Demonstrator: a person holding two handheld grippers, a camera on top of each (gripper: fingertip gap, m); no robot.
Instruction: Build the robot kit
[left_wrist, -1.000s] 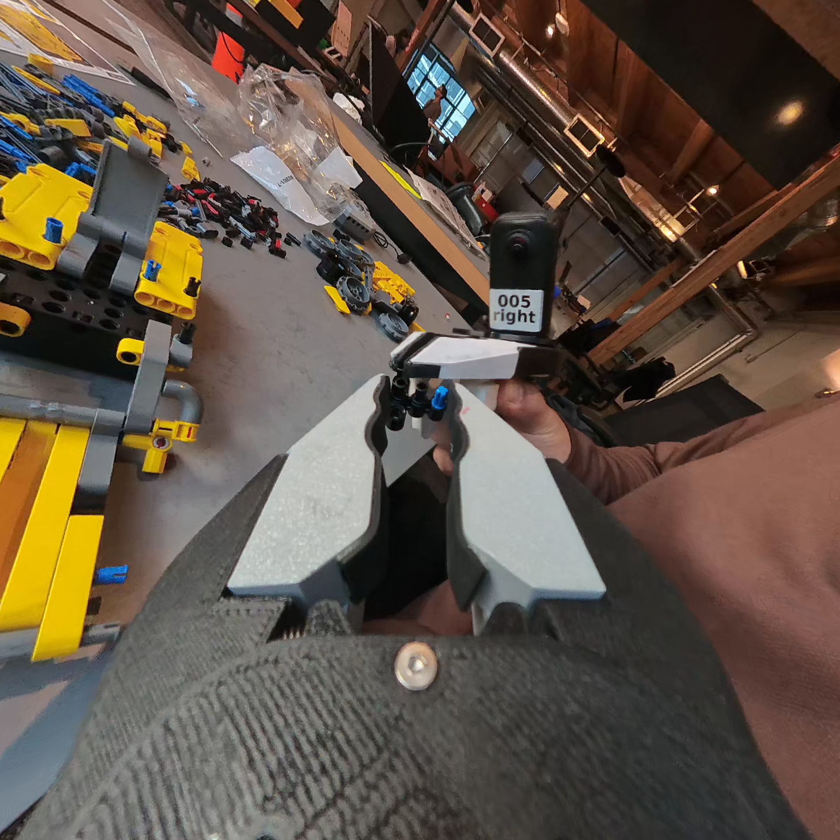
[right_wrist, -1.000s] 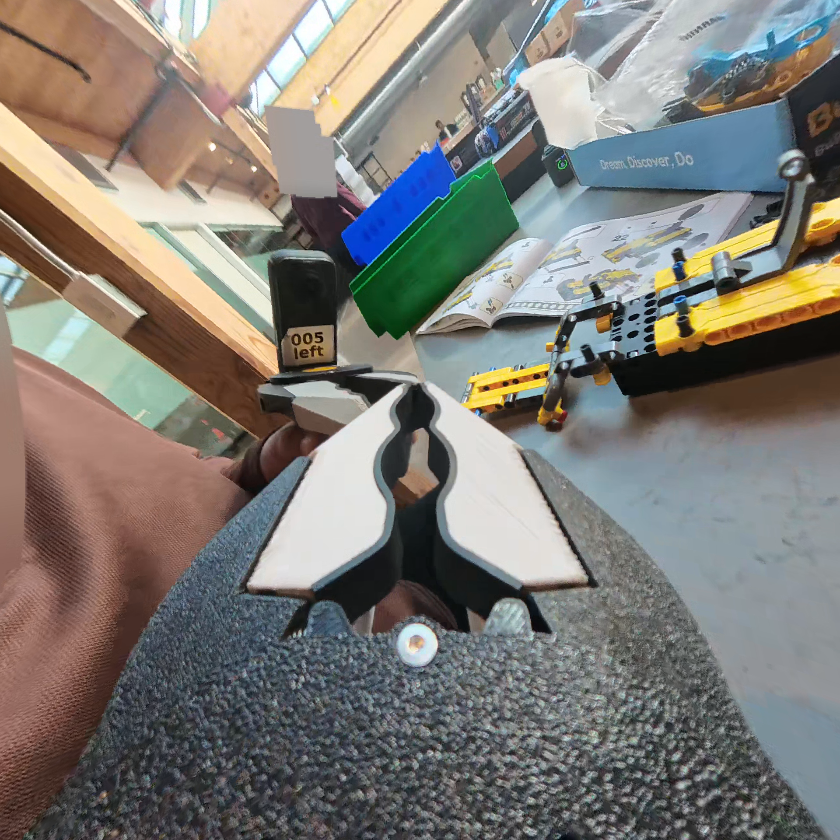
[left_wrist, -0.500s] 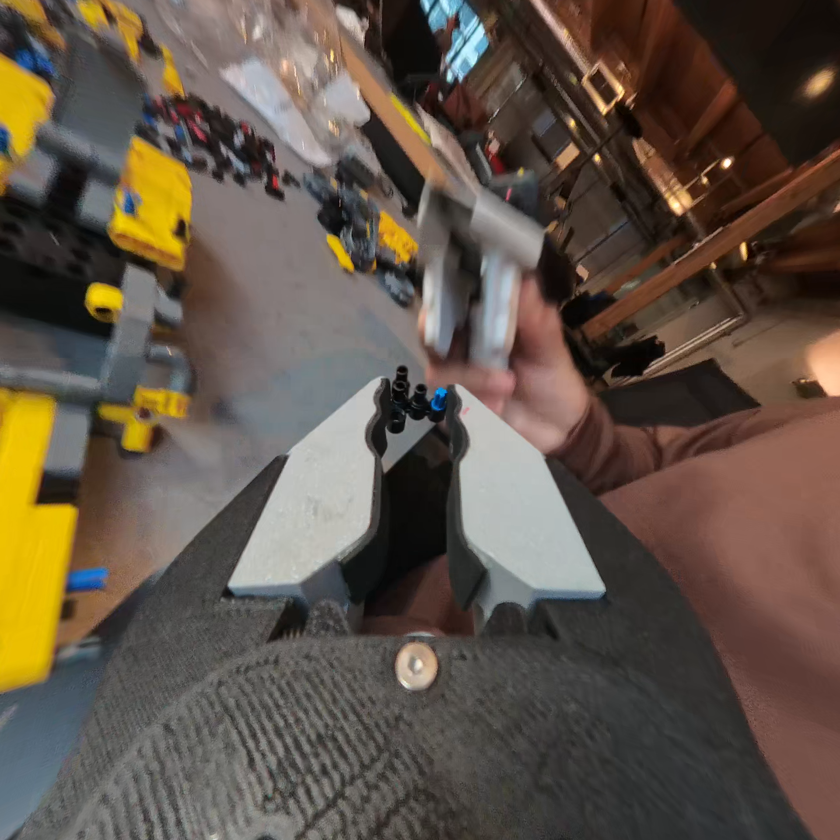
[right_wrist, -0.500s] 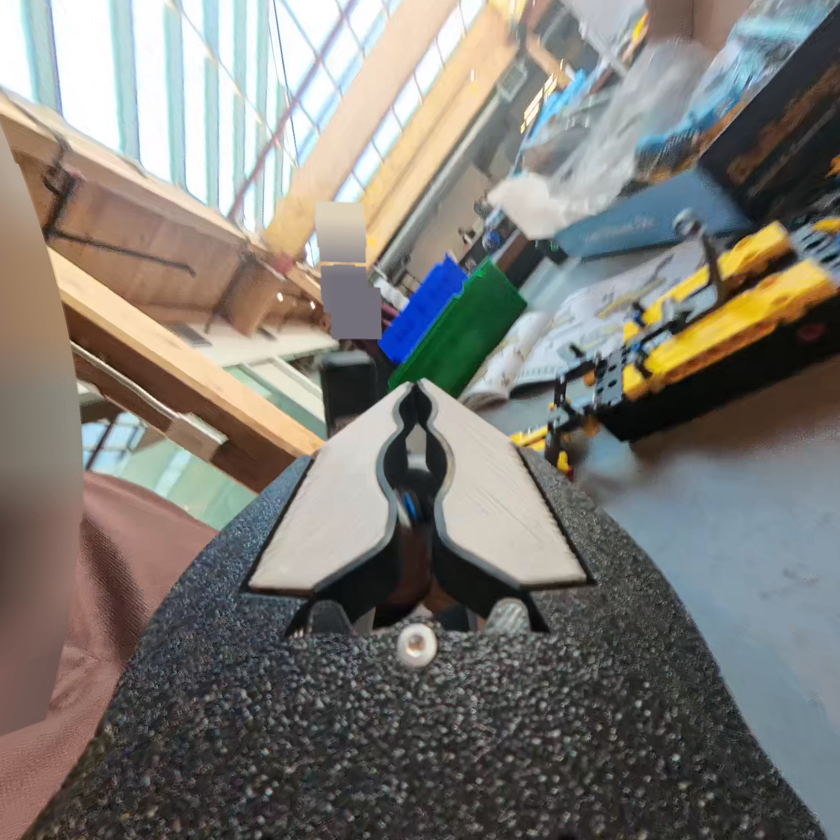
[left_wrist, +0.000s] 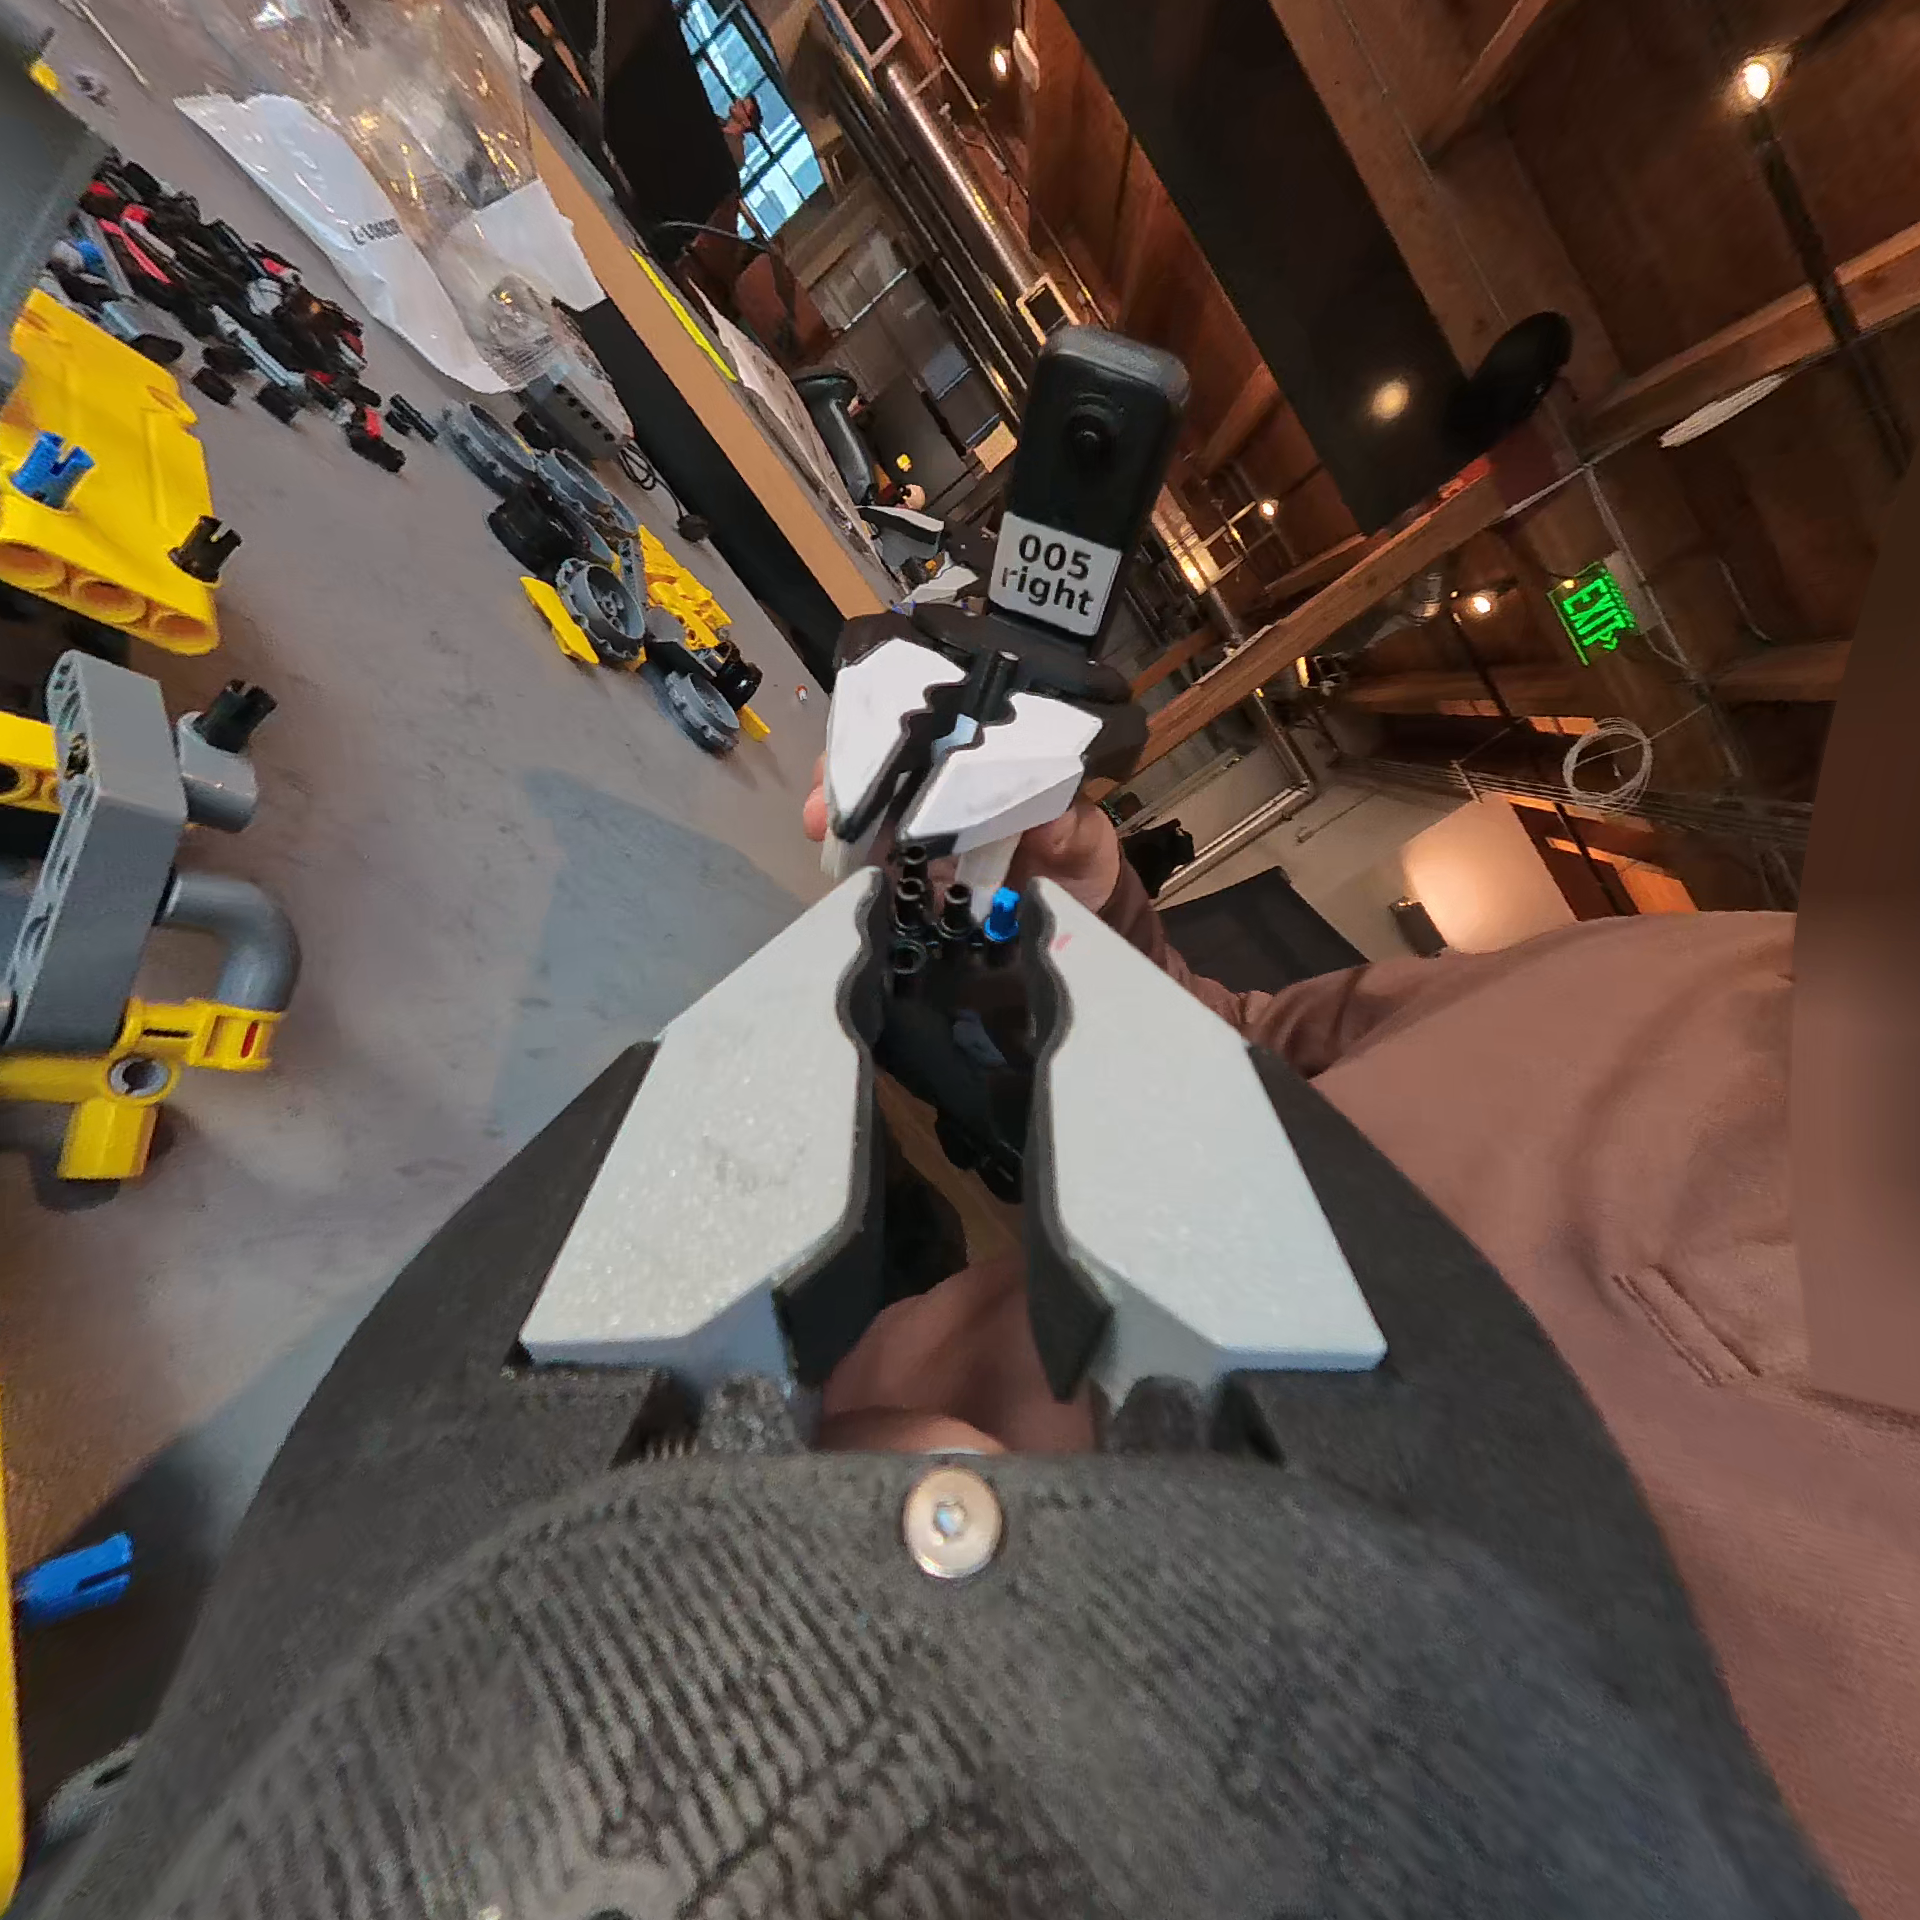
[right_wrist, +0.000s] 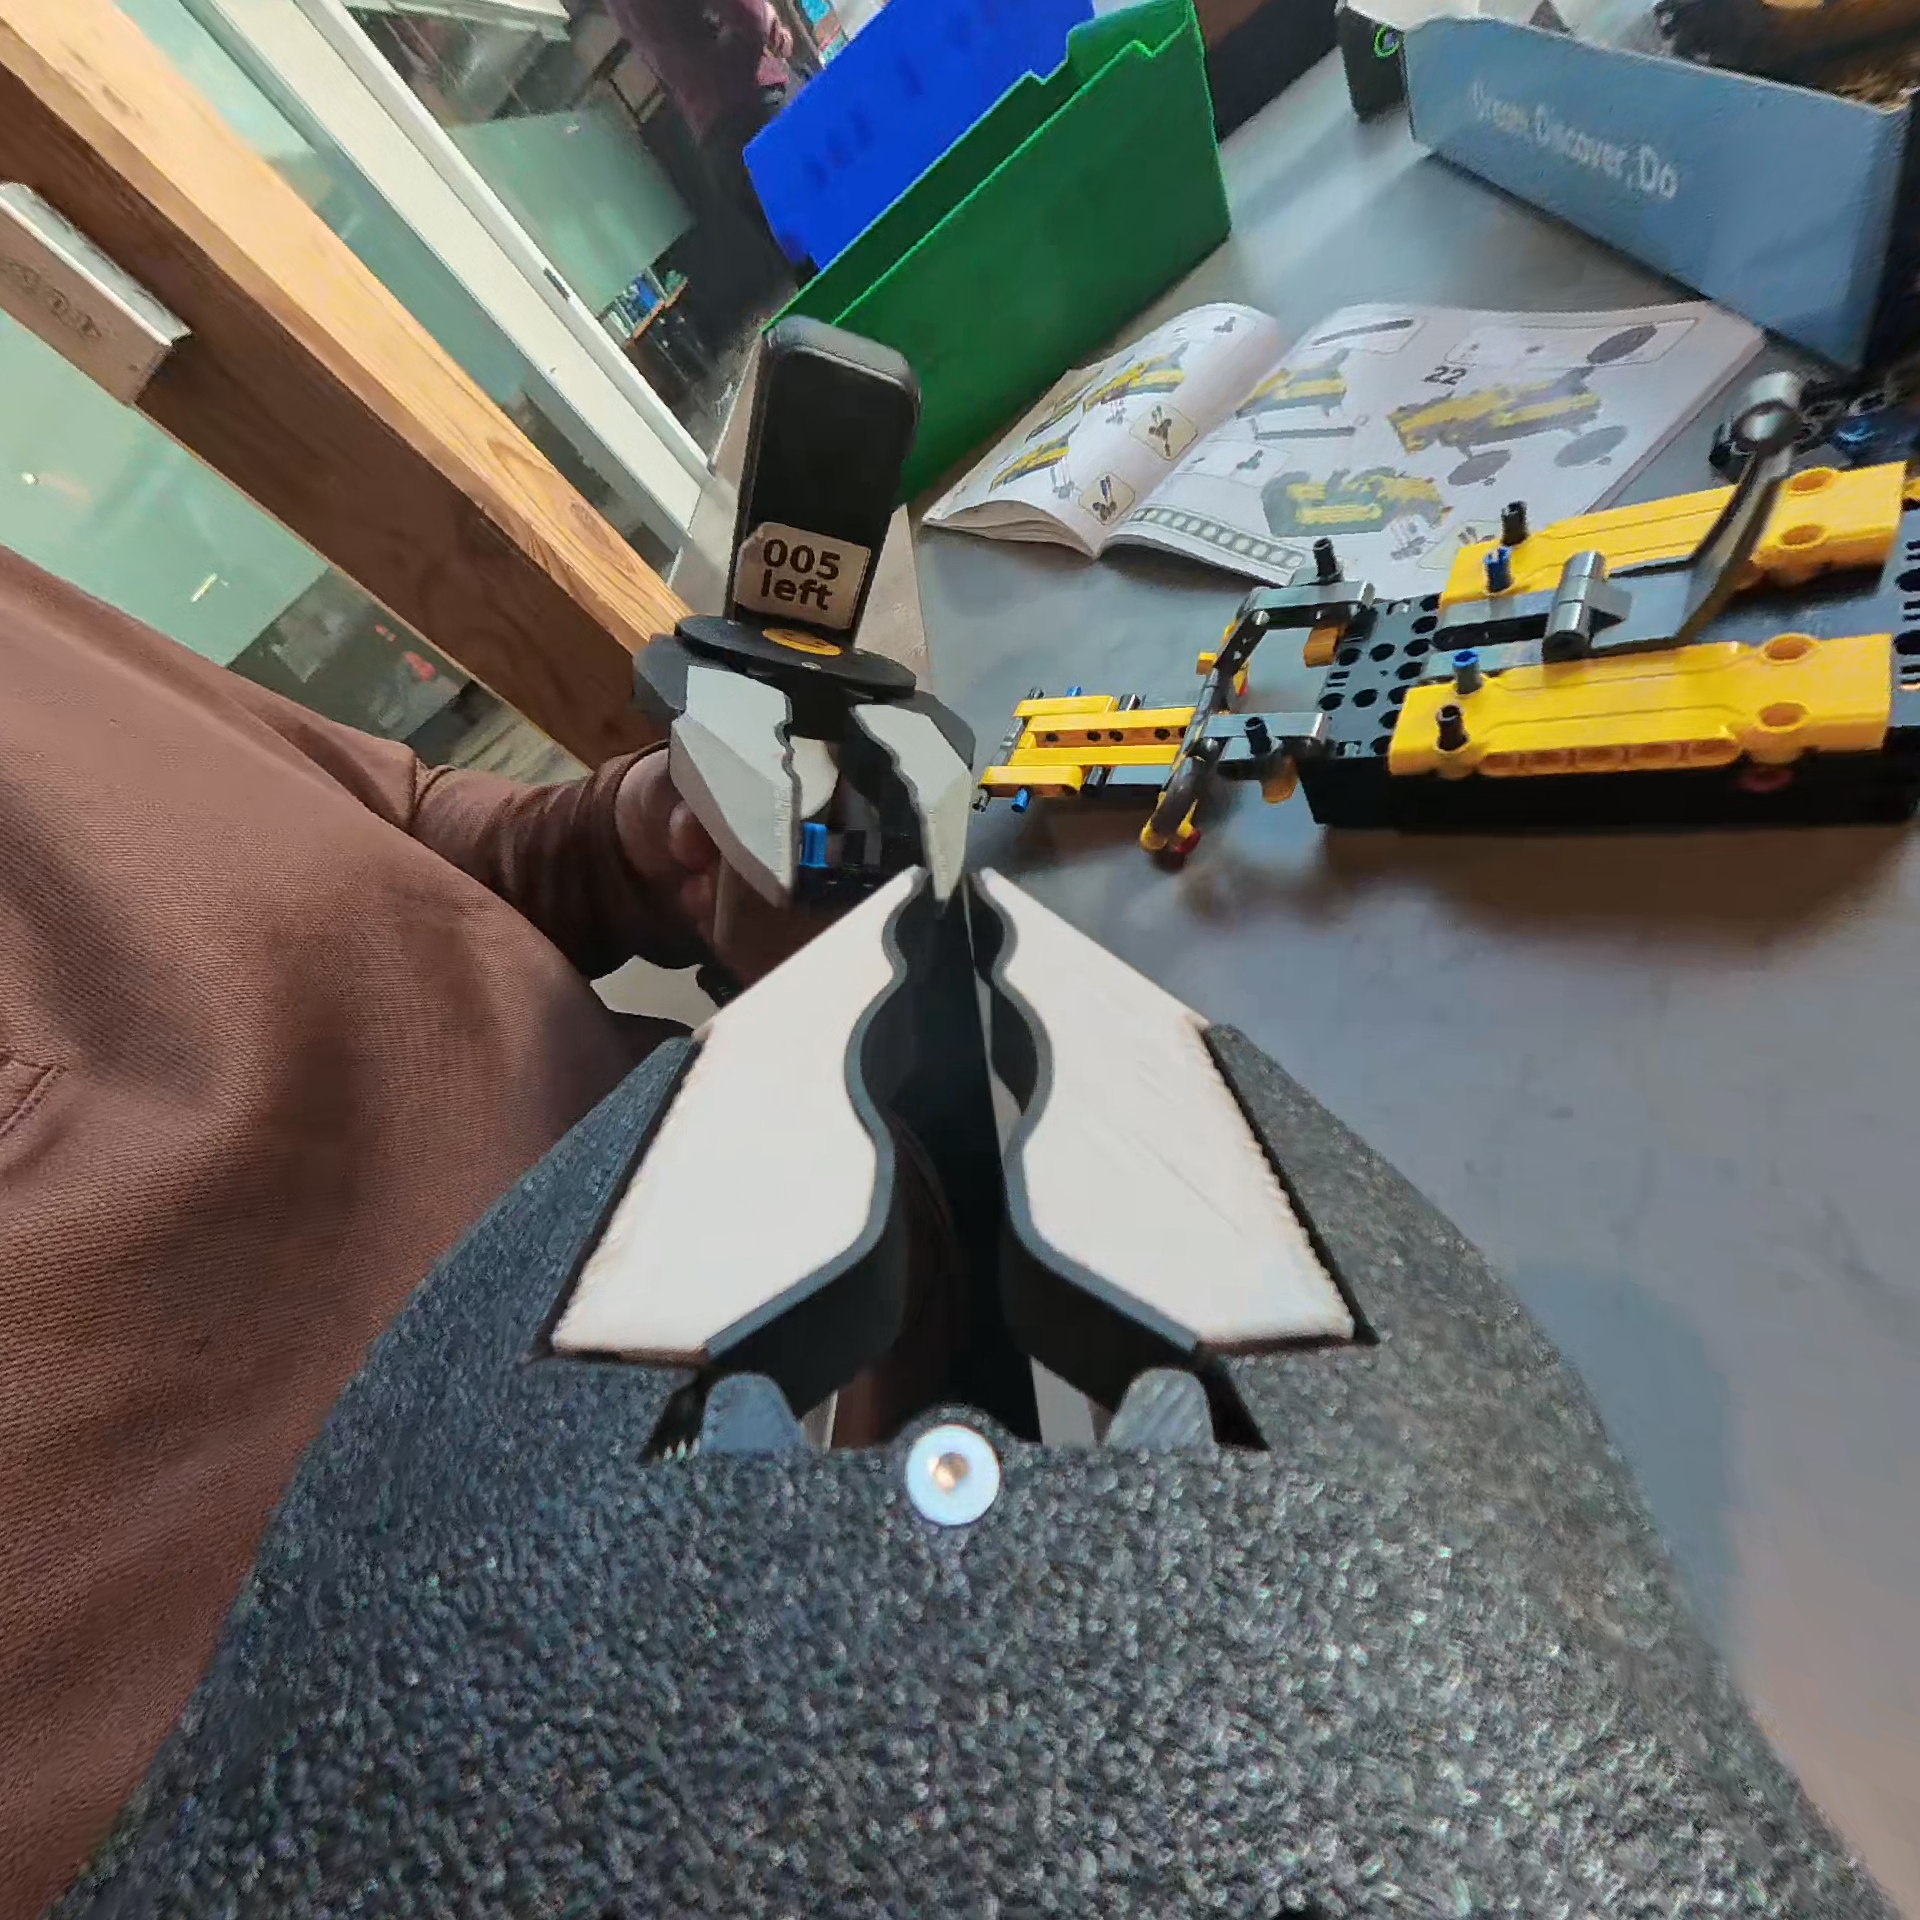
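The left gripper (left_wrist: 951, 914) is clamped on a black pin-studded piece (left_wrist: 940, 935); just beyond that piece the right gripper (left_wrist: 961, 748) pinches a thin black axle (left_wrist: 987, 686). Keep both steady and aligned, judging by the closeness

grey table (right_wrist: 1558, 1039) strewn with building parts

open instruction booklet (right_wrist: 1351, 416) upper right, green bin (right_wrist: 1018, 239) and blue bin (right_wrist: 883, 114) above it; loose wheels (left_wrist: 603, 592) upper left.
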